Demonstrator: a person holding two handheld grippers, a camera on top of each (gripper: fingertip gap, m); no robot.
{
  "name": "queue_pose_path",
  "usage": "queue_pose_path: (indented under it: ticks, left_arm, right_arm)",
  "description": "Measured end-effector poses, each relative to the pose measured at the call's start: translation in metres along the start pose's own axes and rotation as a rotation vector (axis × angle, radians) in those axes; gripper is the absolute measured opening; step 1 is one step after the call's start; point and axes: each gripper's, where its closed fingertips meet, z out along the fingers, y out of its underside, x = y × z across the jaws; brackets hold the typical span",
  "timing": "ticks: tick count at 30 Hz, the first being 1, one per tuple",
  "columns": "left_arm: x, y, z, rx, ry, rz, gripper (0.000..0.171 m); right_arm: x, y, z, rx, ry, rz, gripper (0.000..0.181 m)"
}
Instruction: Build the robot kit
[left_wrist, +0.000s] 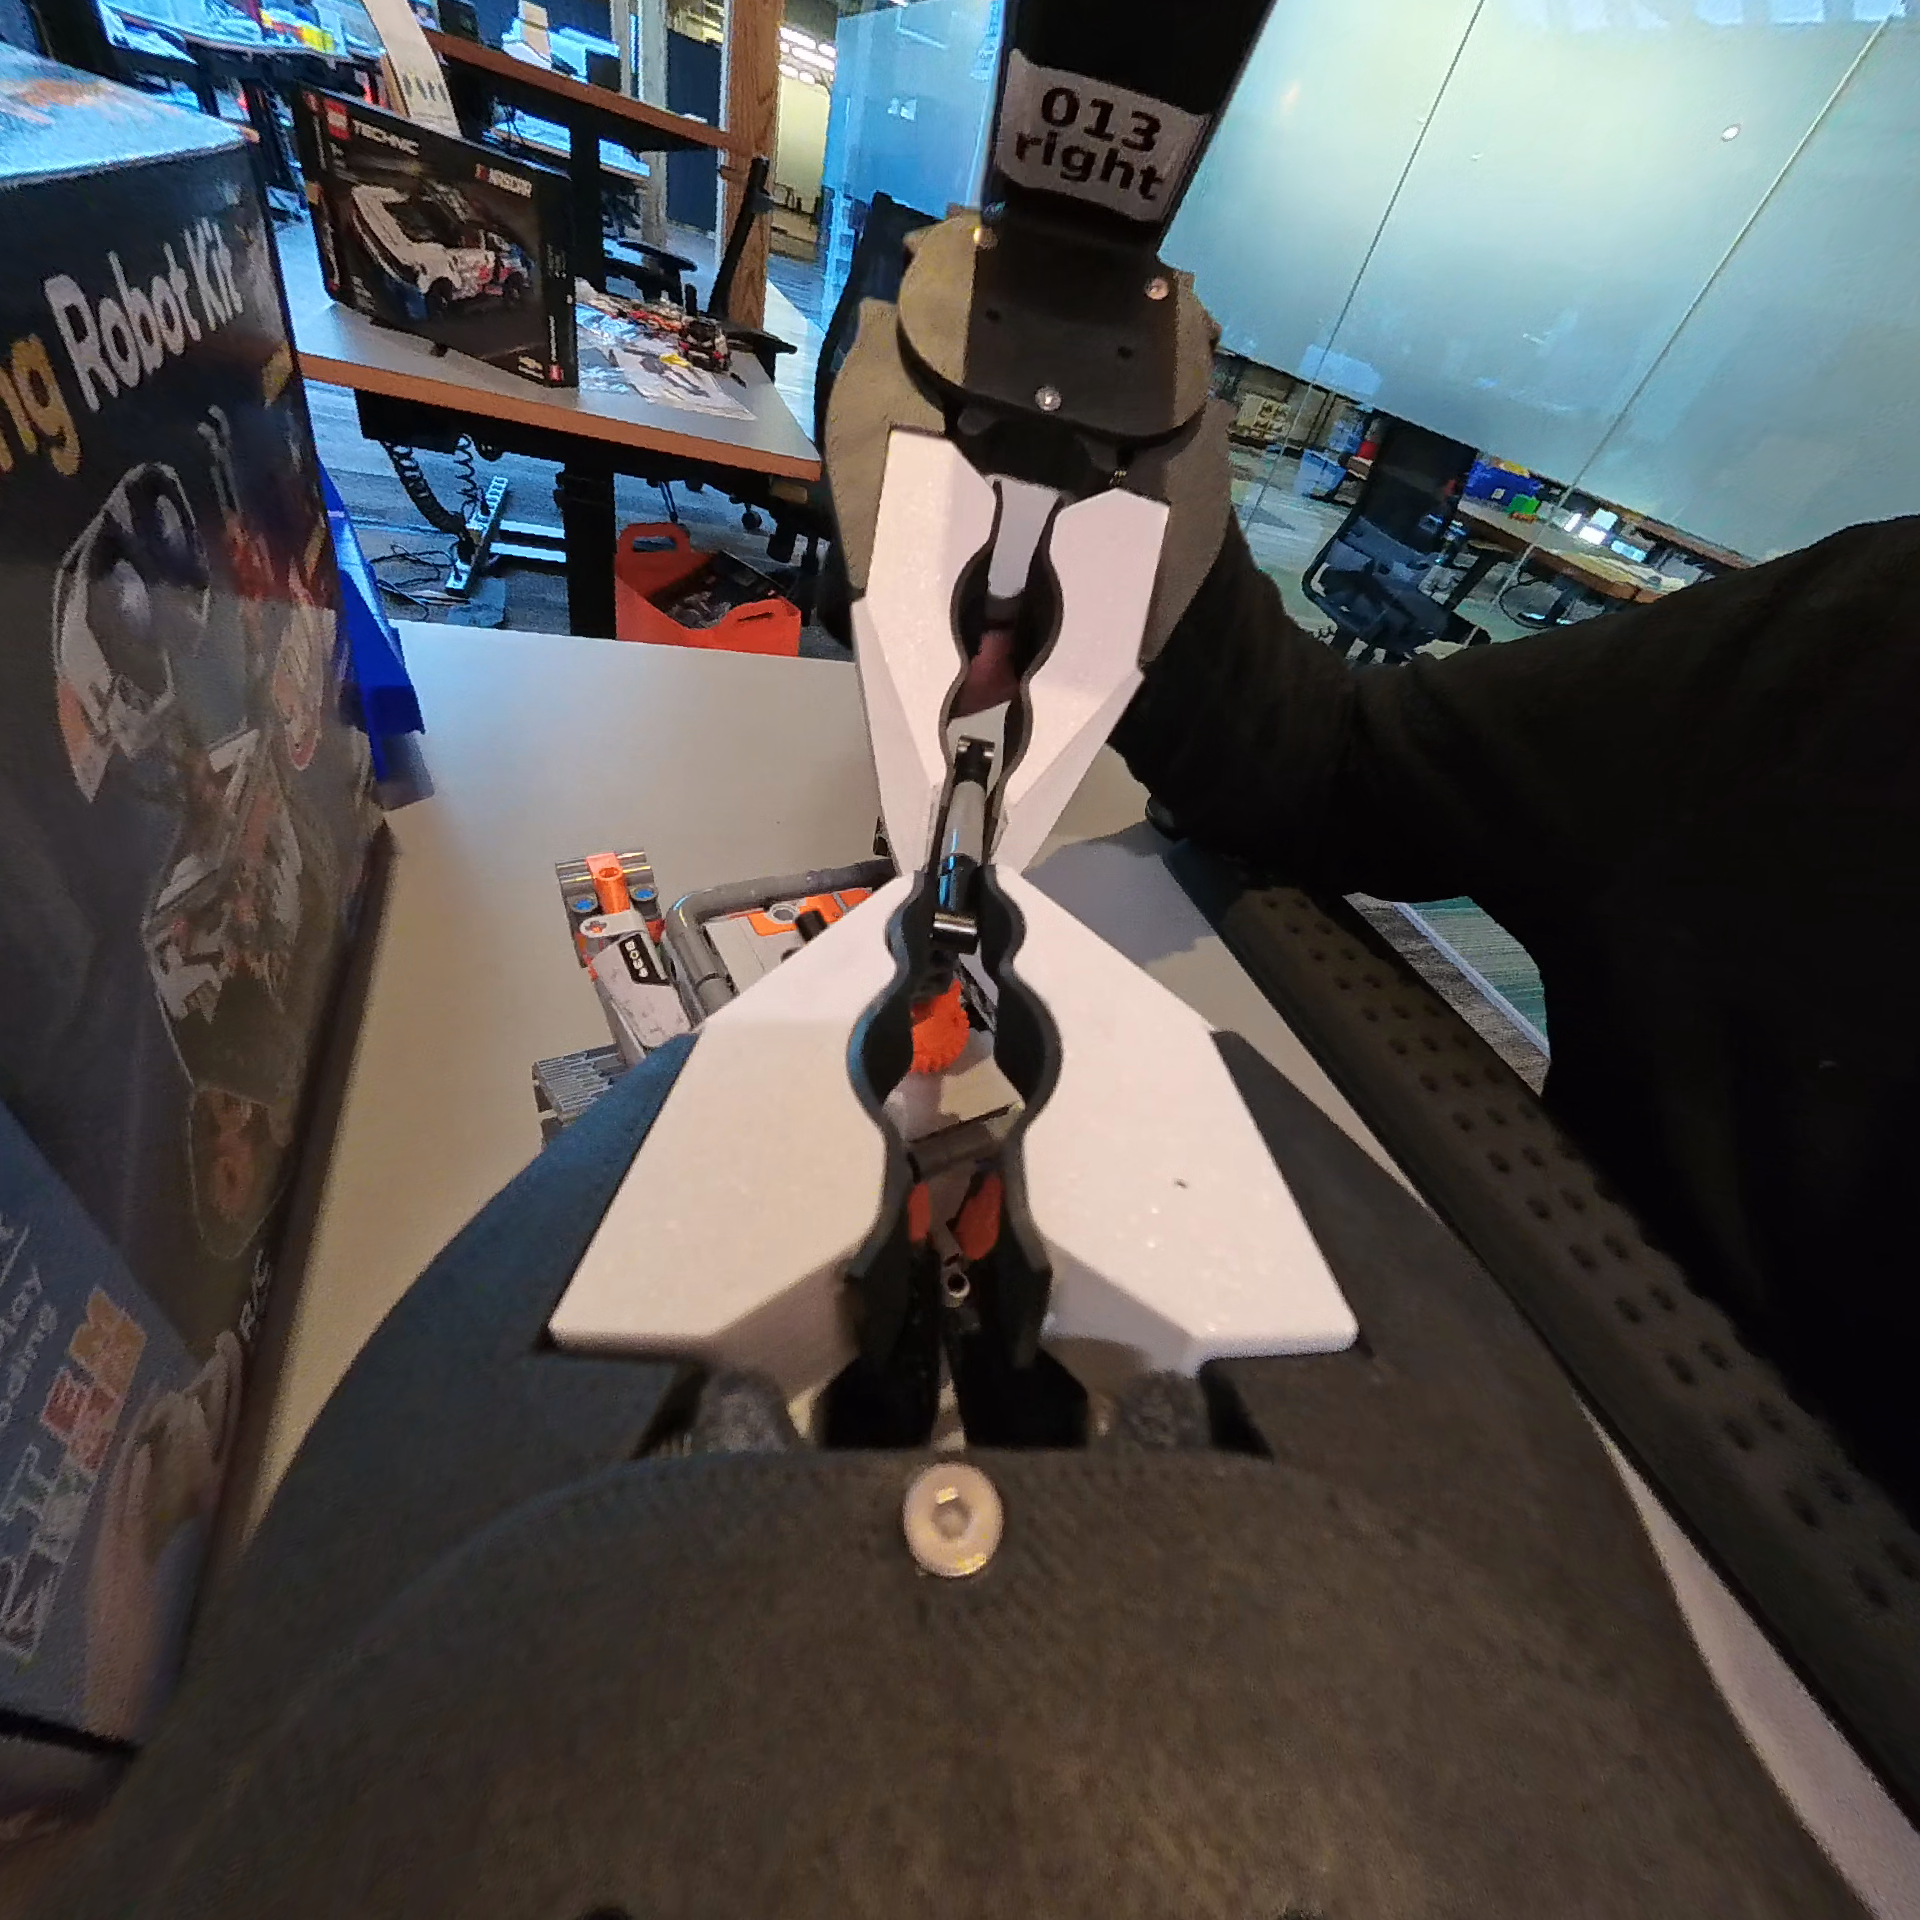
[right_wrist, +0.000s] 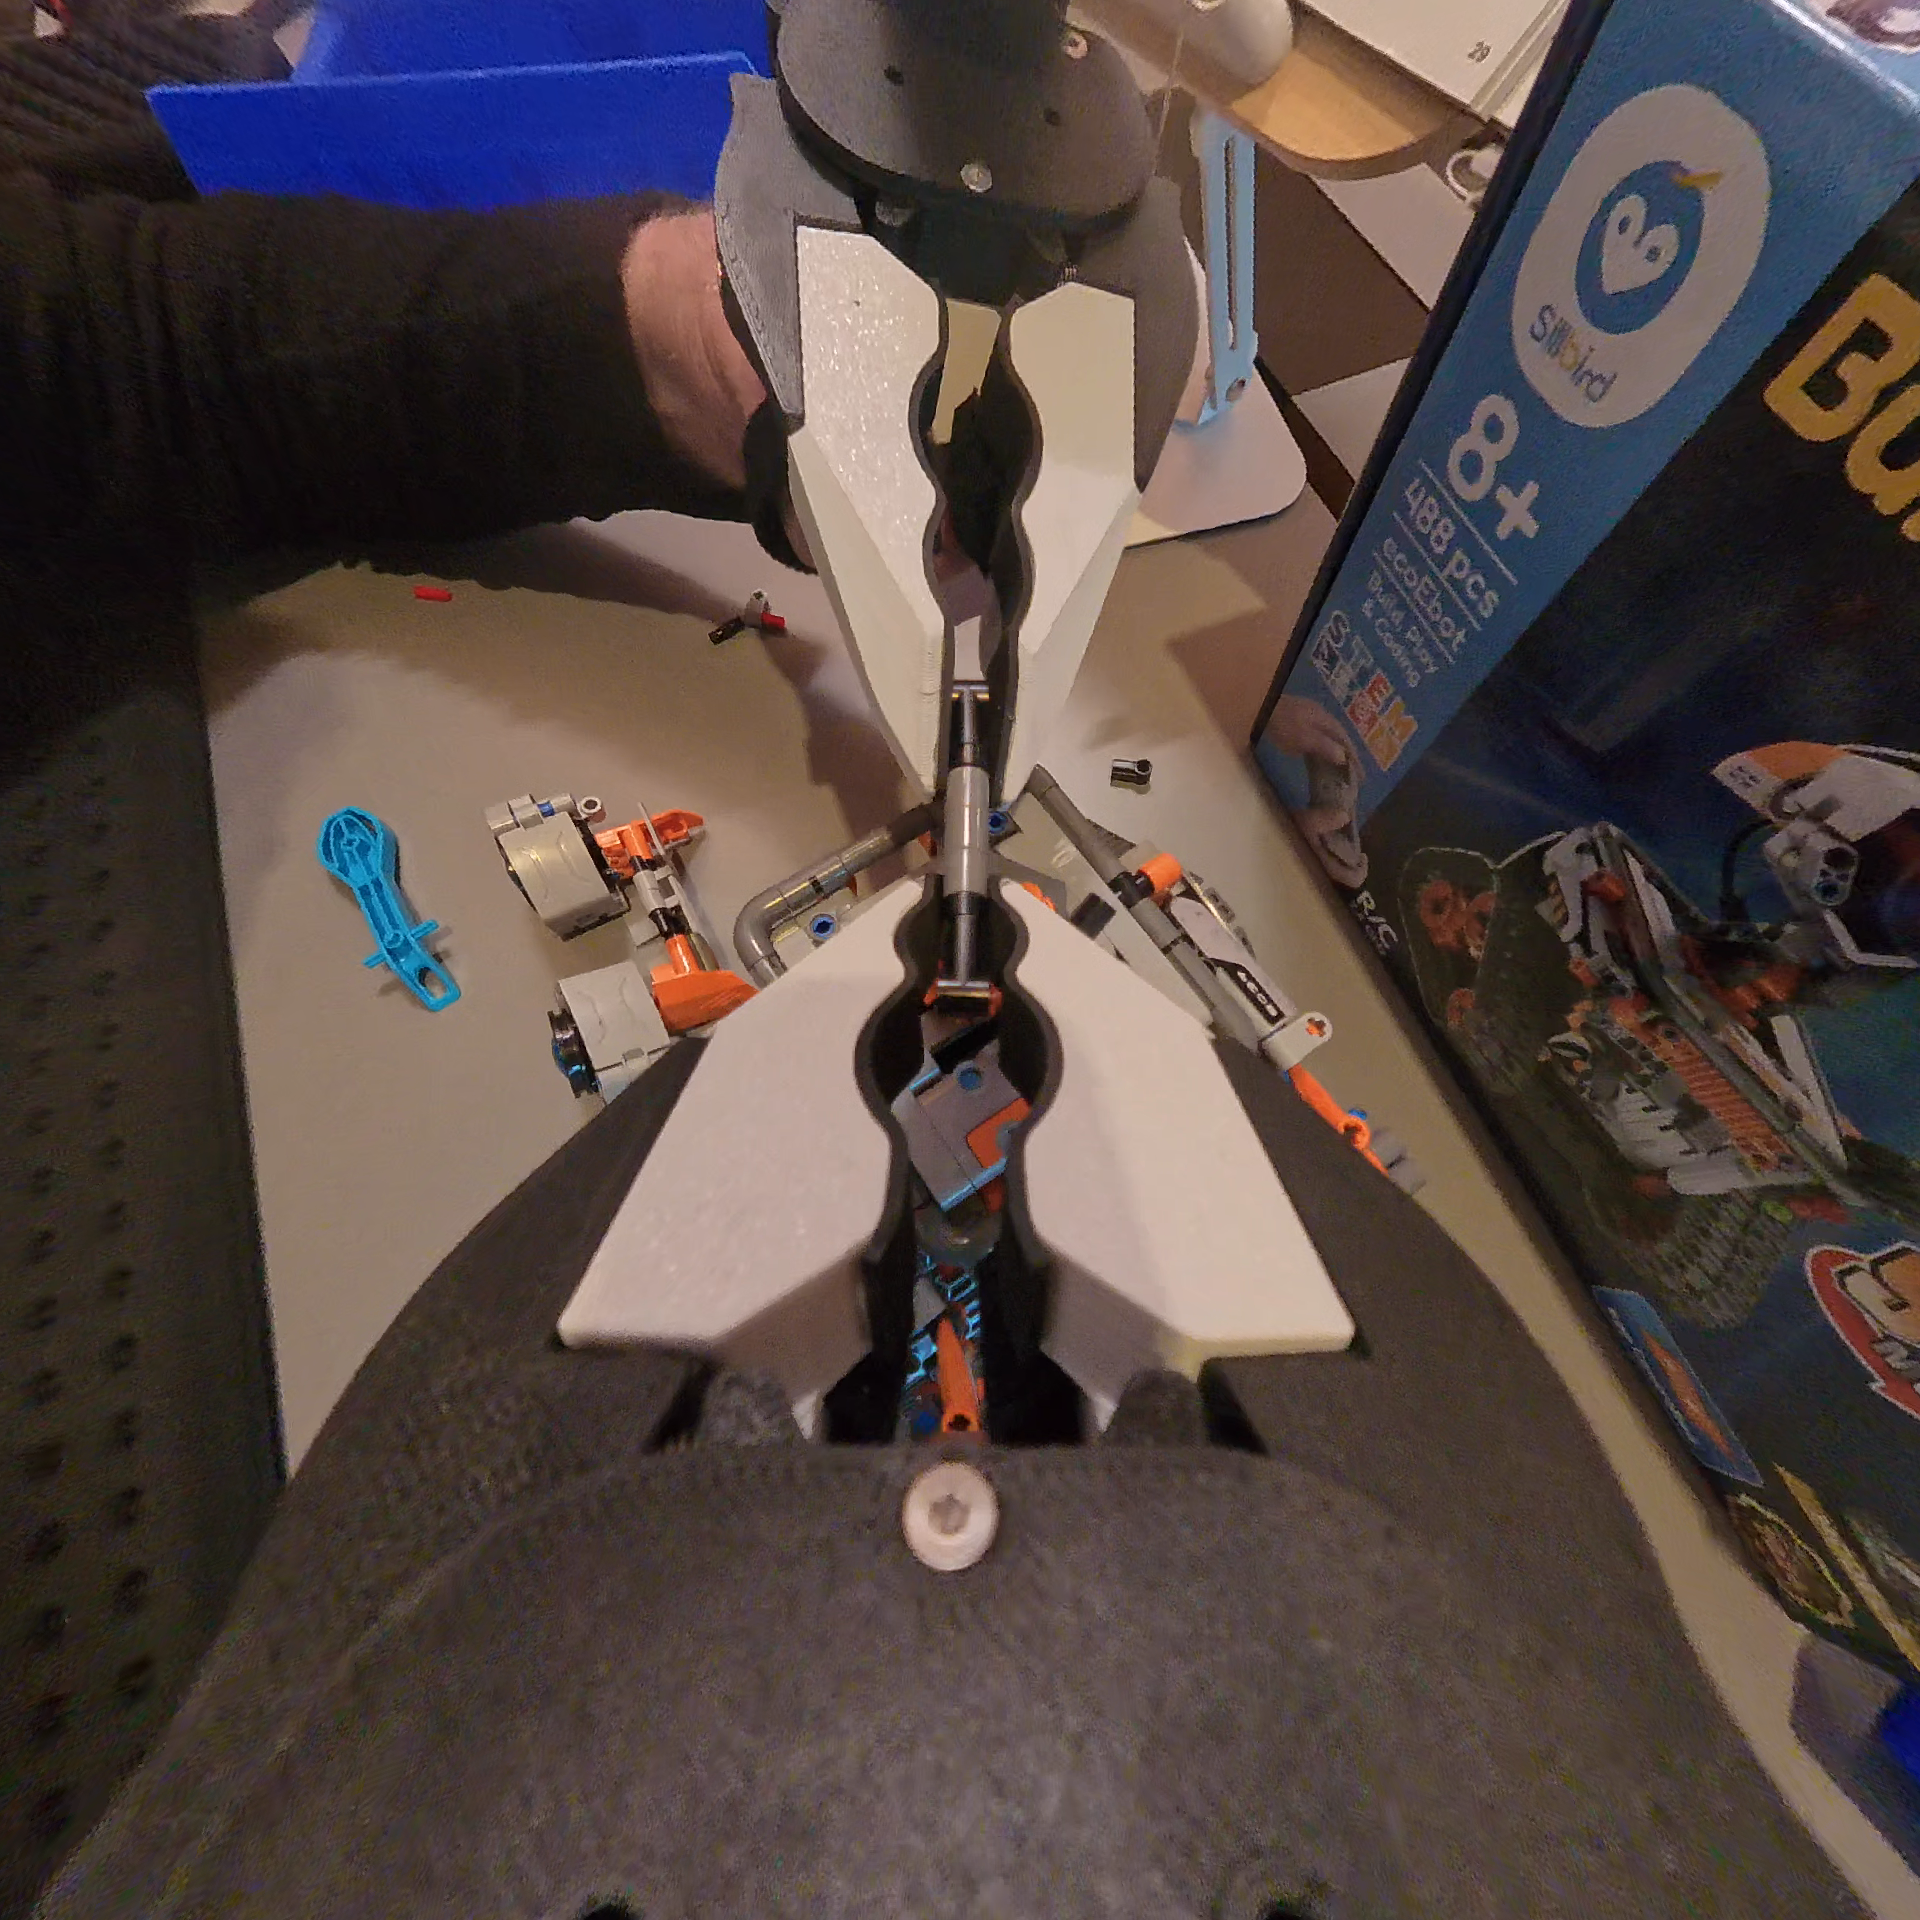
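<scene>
Open-plan office or lab workspace: rows of desks (left_wrist: 582, 405), office chairs (left_wrist: 1371, 582), glass partition walls (left_wrist: 1558, 260), boxed building-brick kits (left_wrist: 447, 260) on tables.

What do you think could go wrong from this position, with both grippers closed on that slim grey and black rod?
1. The rod is held only at its ends, by the left gripper and right gripper facing each other; any misaligned pull might bend it or pop it apart.
2. The grip is at the fingertips, so it could slip and drop onto the partly built model below.
3. The tall blue box stands close beside the right gripper and might get knocked.
</scene>
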Motion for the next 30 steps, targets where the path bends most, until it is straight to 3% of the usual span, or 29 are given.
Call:
queue_pose_path:
  ticks: [11, 21, 30]
  left_arm:
    - [-0.0017, 0.0011, -0.0024, -0.018, 0.015, -0.001, 0.009]
    - [-0.0058, 0.0028, -0.0048, -0.006, 0.050, -0.039, 0.007]
    - [-0.0037, 0.0042, -0.0048, -0.013, 0.065, -0.037, 0.007]
  right_arm:
    - [0.0004, -0.0001, 0.0016, -0.053, 0.074, 0.044, 0.006]
    - [-0.0010, -0.0033, 0.0022, -0.001, -0.003, 0.127, 0.021]
    - [0.0016, -0.0014, -0.0010, -0.020, 0.031, 0.091, 0.006]
